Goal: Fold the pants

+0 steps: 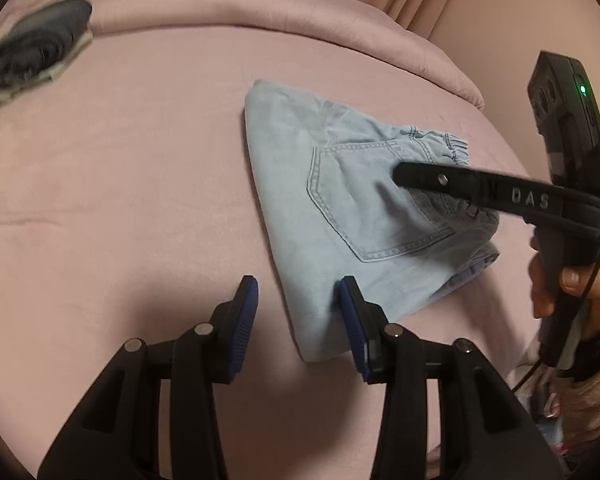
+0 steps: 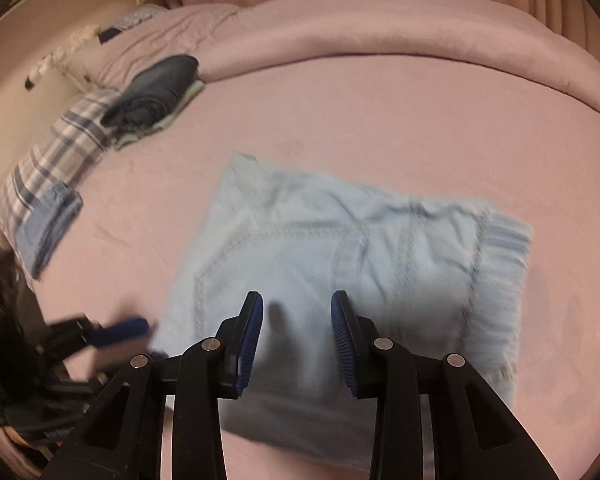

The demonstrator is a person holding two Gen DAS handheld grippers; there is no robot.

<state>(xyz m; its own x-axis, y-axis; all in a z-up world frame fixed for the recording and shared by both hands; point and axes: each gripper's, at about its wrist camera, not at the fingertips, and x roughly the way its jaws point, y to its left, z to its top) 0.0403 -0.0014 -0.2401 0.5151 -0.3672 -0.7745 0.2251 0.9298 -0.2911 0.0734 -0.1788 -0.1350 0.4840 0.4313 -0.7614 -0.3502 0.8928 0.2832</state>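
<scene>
Light blue denim pants [image 1: 340, 208] lie folded into a compact bundle on the pink bed sheet [image 1: 120, 184], back pocket up. In the left wrist view my left gripper [image 1: 296, 300] stands open at the bundle's near corner. That corner lies between the fingers, close to the right pad, with the left pad well clear. My right gripper [image 1: 404, 174] reaches in from the right over the pocket. In the right wrist view the right gripper [image 2: 296, 306] hovers open over the pants [image 2: 360, 240], pinching nothing. The left gripper [image 2: 140, 326] shows blurred at the pants' left corner.
A stack of dark folded clothes [image 2: 156, 92] sits at the far left of the bed, beside a plaid cloth [image 2: 52, 168]. A rolled pink duvet [image 2: 380, 32] runs along the far side. A person's hand [image 1: 572, 280] holds the right gripper's handle.
</scene>
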